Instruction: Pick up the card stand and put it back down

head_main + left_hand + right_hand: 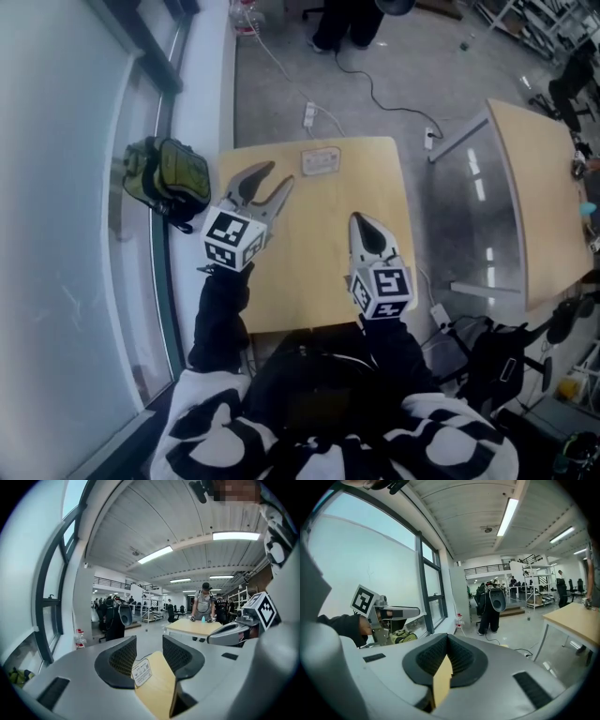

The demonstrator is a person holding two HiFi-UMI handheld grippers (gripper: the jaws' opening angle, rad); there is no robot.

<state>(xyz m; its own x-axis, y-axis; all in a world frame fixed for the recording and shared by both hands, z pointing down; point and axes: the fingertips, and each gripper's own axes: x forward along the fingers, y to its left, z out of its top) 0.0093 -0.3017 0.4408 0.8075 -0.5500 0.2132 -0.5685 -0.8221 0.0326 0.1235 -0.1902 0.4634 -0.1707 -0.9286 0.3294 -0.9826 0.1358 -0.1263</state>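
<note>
One card stand (320,160) near table (309,246) edge

1. Table (319,246): open wood from the near edge up to the card stand (320,160) at the far edge.
2. Left: green backpack (169,176) on the window ledge (204,84), just beside the table's far-left corner.
3. Right: floor gap, then second table (539,187).
4. Far: power strip (309,114) and cable (375,94) on the floor.

**Card stand at the far edge of the table**

The card stand (320,160) is set on the table (319,281), near its far edge. 2 grippers are held above the table: the left gripper (278,174) before the stand and to its left, the right gripper (361,220) nearer the person and further right. A bag (169,178) is lodged left of the table, beside the window (56,187). A power strip (309,114) lies on the floor behind the table. A 2nd table (539,187) stands well apart at the right.
</note>
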